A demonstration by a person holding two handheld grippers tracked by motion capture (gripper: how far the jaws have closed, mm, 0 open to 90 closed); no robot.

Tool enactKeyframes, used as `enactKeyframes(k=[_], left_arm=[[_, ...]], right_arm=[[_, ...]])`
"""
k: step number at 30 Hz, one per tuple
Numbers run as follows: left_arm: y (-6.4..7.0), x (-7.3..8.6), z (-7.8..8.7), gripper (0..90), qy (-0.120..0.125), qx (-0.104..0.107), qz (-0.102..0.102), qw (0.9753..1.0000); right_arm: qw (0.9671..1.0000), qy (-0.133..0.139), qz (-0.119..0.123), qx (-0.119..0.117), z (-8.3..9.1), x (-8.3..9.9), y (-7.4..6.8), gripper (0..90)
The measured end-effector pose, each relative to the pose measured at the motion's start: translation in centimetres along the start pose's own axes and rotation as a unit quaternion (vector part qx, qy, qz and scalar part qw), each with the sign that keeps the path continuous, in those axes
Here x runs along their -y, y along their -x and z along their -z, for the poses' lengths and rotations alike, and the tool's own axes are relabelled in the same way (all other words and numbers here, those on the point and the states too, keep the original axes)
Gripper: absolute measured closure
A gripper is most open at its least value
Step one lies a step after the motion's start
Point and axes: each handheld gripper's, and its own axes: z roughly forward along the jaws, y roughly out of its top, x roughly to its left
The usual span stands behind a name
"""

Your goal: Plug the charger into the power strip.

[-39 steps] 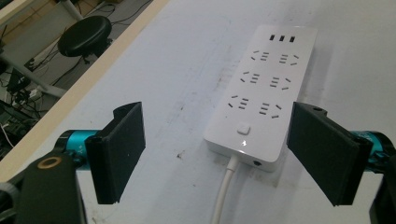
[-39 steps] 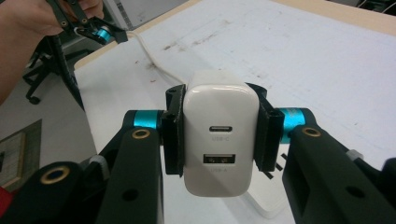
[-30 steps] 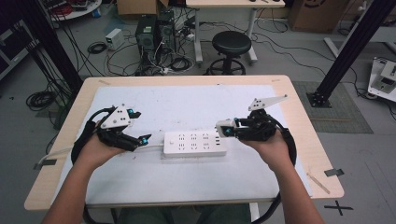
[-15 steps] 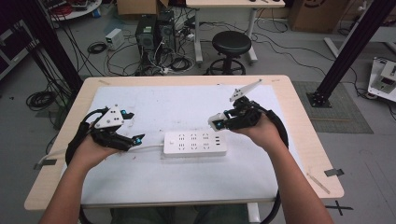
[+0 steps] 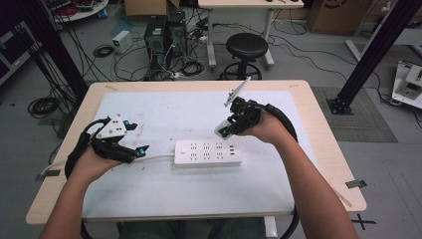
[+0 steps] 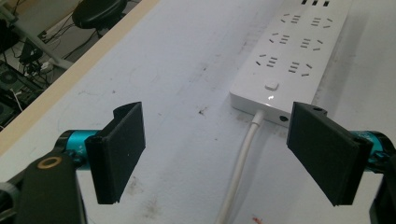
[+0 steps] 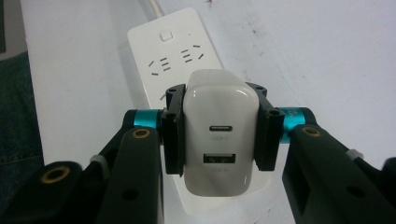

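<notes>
Right claw [image 7: 218, 135] clamped on the white charger [image 7: 219, 121], which I'm holding just above the power strip [image 5: 208, 153]. Left claw [image 6: 224, 154] gapes wide, strip's cord end just ahead. Next, I reckon: line prongs over a socket, press down.

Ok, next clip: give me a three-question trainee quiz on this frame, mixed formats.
1. True or false: the right gripper is shut on the white charger.
2. The left gripper is: A) open, with the cord running between its jaws; B) shut on the cord; C) shut on the power strip.
3. Fill in: the charger's face shows two ____.

Key
1. True.
2. A.
3. Ports.
</notes>
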Motion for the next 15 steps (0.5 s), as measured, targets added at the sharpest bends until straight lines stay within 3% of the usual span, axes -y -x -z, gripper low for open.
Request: enactKeyframes(k=[5, 6, 8, 15], left_arm=[[0.0, 0.0, -0.1, 19.5, 0.002, 0.002, 0.001, 1.0000], [0.1, -0.1, -0.1, 19.5, 0.000, 0.003, -0.002, 1.0000], [0.2, -0.1, -0.2, 19.5, -0.001, 0.002, -0.002, 1.0000], [0.4, 0.1, -0.2, 19.4, -0.003, 0.003, 0.000, 1.0000]], right_arm=[[0.9995, -0.029, 0.010, -0.003, -0.8, -0.5, 0.3, 63.7], [0.9984, -0.049, 0.028, -0.006, -1.3, -1.0, 0.5, 63.7], [0.9970, -0.064, 0.042, -0.009, -1.8, -1.3, 0.5, 63.6], [0.9916, -0.108, 0.070, -0.016, -3.3, -1.8, 0.7, 63.6]])
